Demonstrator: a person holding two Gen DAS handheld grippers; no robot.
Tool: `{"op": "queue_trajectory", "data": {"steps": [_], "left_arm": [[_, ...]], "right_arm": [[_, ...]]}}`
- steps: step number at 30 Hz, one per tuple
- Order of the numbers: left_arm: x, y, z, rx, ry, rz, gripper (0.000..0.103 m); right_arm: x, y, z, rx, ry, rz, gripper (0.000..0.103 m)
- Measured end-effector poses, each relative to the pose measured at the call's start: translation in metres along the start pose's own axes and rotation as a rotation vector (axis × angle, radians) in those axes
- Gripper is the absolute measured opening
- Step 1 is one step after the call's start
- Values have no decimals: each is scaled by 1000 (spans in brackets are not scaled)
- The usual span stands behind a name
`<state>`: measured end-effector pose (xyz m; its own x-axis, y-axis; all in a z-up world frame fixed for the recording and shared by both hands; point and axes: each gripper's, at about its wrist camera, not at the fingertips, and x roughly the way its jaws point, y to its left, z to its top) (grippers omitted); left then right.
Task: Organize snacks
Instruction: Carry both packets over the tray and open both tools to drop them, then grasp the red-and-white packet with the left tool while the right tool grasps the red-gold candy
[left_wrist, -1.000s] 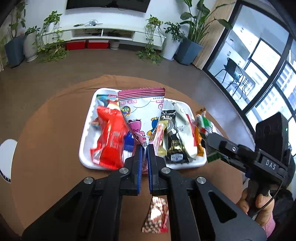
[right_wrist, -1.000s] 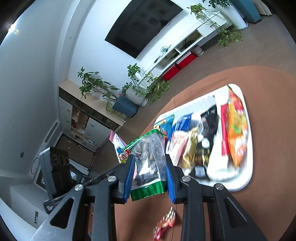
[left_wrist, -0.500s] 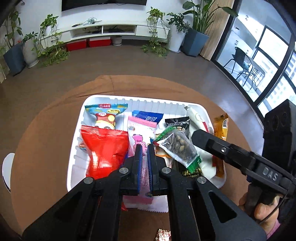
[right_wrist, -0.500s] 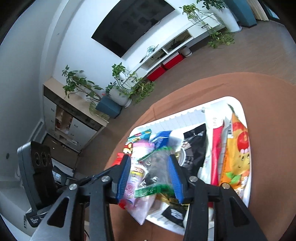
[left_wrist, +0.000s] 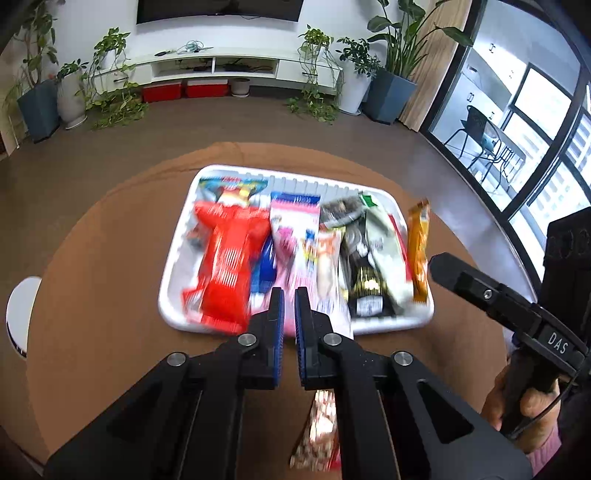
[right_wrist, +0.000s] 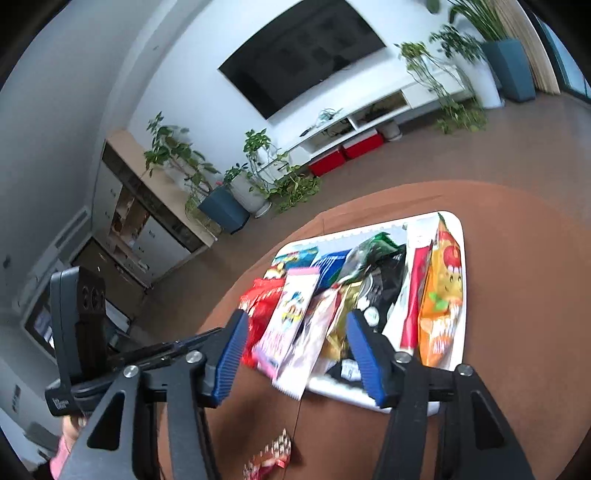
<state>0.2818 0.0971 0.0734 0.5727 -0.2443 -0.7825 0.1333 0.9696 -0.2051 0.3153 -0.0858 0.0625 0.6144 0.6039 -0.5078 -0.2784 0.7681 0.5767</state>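
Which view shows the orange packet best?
Right wrist: the orange packet faces the camera, printed front readable, along the tray edge. Left wrist shows only a thin, blurred sliver at the tray's right side.

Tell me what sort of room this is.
Most likely a home living room: a wall-mounted television above a low white media console, potted plants along the wall, and a round brown table.

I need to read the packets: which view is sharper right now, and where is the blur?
Left wrist view: snack packets in the tray smear with motion blur, background sharp. Right wrist view: milder smear on the packets, worst at the pink packet; fisheye bends both.
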Motion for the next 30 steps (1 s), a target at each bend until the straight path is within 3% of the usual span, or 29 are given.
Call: {"op": "queue_trajectory", "data": {"steps": [6,17,24,30], "left_arm": [[-28,7,-52,-19,31,2,5],[-66,3,-155,-17,127,-3,5],[-91,-9,-214,-58,203,-55,5],[-102,-13,-248,-153,243,-83,10]], "right_arm": [[-14,26,-32,-91,37,-2,60],[14,40,-110,-95,262,-21,61],[16,45,-120,-115,274,-16,61],[17,50,-123,-122,274,-18,61]]}}
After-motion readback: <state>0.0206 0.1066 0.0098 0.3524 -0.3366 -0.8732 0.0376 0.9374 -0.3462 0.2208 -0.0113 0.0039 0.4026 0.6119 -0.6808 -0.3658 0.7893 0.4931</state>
